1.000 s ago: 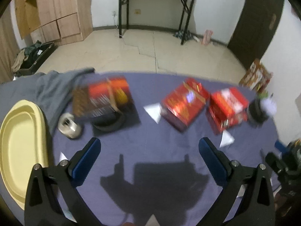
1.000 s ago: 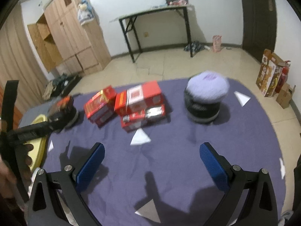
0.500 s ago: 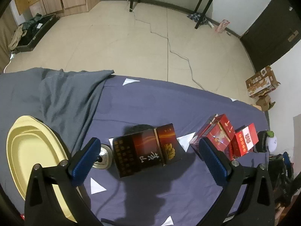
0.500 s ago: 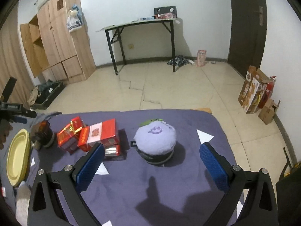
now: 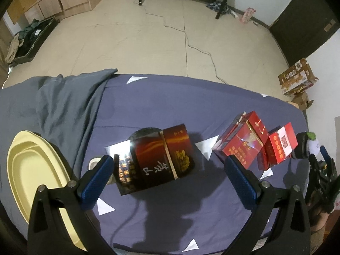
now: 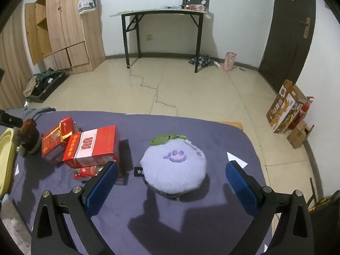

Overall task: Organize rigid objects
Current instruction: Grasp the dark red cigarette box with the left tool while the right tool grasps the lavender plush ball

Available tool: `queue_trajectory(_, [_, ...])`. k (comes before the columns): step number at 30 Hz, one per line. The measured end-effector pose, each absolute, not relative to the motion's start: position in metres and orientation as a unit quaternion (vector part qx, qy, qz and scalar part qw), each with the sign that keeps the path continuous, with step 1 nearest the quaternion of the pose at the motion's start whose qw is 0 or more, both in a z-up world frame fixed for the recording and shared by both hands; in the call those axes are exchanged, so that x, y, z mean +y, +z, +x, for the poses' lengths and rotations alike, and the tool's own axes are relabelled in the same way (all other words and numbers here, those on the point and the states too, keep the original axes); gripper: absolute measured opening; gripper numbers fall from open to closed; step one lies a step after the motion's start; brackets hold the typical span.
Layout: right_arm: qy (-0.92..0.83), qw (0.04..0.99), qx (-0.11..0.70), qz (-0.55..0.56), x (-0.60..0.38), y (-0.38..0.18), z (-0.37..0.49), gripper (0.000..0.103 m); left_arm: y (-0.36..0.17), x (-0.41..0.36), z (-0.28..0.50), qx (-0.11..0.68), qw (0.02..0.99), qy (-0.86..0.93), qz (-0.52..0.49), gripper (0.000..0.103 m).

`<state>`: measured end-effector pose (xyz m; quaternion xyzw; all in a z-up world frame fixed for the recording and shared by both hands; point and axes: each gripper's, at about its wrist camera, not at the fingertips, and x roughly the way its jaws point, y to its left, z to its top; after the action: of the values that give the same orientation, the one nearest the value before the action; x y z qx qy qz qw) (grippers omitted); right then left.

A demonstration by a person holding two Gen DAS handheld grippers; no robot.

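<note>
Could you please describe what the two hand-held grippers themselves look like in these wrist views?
The left hand-held gripper and the right hand-held gripper look alike: each has two black, angular plastic fingers shaped like open triangular frames, joined by silver round-headed bolts. Each fingertip carries a long blue pad with a fine ribbed texture. No cables, printed markings or sleeves show on either one.

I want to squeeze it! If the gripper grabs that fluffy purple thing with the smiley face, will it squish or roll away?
The purple plush looks fuzzy and puffy, so it would probably squish between the right gripper's open jaws. It is likely light for its size. It sits low on a flat dark base, so it probably won't roll.
</note>
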<state>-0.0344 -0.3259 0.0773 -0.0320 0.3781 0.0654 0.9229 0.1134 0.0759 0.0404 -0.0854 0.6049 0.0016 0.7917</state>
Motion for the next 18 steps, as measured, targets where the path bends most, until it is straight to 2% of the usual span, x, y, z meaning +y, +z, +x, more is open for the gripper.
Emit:
queue_trajectory(7, [0.069, 0.923, 0.378, -0.034, -0.317, 0.073, -0.019, 0.101, 0.020, 0.074, 0.119, 0.618, 0.783, 0.022, -0.067, 0.103])
queue_trajectory(10, [0.077, 0.921, 0.380, -0.030, -0.318, 0.068, -0.016, 0.094, 0.013, 0.076, 0.121, 0.620, 0.782, 0.037, -0.053, 0.103])
queue_trajectory(13, [0.078, 0.925, 0.371, -0.038, -0.325, 0.064, -0.021, 0.081, 0.011, 0.079, 0.121, 0.614, 0.786, 0.041, -0.059, 0.102])
queue_trajectory(15, [0.077, 0.928, 0.362, -0.045, -0.326, 0.063, -0.026, 0.068, 0.012, 0.085, 0.121, 0.606, 0.791, 0.040, -0.074, 0.097])
queue_trajectory(17, [0.081, 0.930, 0.355, -0.044, -0.329, 0.060, -0.029, 0.060, 0.015, 0.090, 0.120, 0.600, 0.794, 0.044, -0.081, 0.080])
queue_trajectory(18, [0.081, 0.931, 0.353, -0.043, -0.329, 0.058, -0.034, 0.059, 0.017, 0.093, 0.120, 0.597, 0.797, 0.050, -0.079, 0.076])
